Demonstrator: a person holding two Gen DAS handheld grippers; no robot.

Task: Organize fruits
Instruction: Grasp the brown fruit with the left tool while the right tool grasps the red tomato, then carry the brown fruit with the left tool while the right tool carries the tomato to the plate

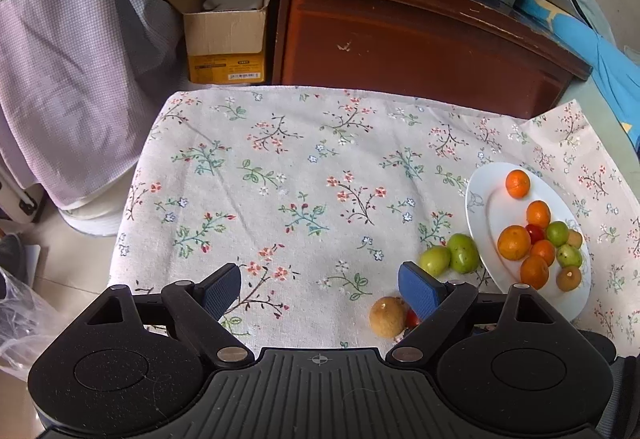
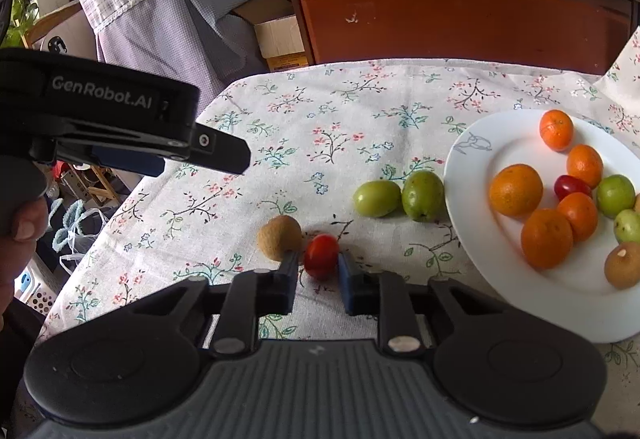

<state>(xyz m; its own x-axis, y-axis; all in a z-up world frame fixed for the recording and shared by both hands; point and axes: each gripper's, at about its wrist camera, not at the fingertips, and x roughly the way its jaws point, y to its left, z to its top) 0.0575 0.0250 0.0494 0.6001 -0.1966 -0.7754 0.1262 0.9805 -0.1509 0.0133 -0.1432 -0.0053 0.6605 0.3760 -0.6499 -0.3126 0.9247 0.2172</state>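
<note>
Floral cloth (image 1: 304,175) covers the table, with a dark wooden cabinet (image 1: 400,39) behind it and a cardboard box (image 1: 224,35) on the floor beside that. Down at the near edge the right gripper (image 2: 319,271) has its jaws pressed in on a small red cherry tomato (image 2: 321,255), one pad at each side of it. Just outside the left-hand jaw sits a brown longan (image 2: 279,237), touching that finger. Ahead of the jaws lie two green jujubes (image 2: 400,195) side by side, hard against the rim of a white plate (image 2: 472,175) that carries oranges, more green fruit, another tomato and a longan. The left gripper (image 1: 320,289) hovers over bare cloth, jaws wide apart and holding nothing.
</note>
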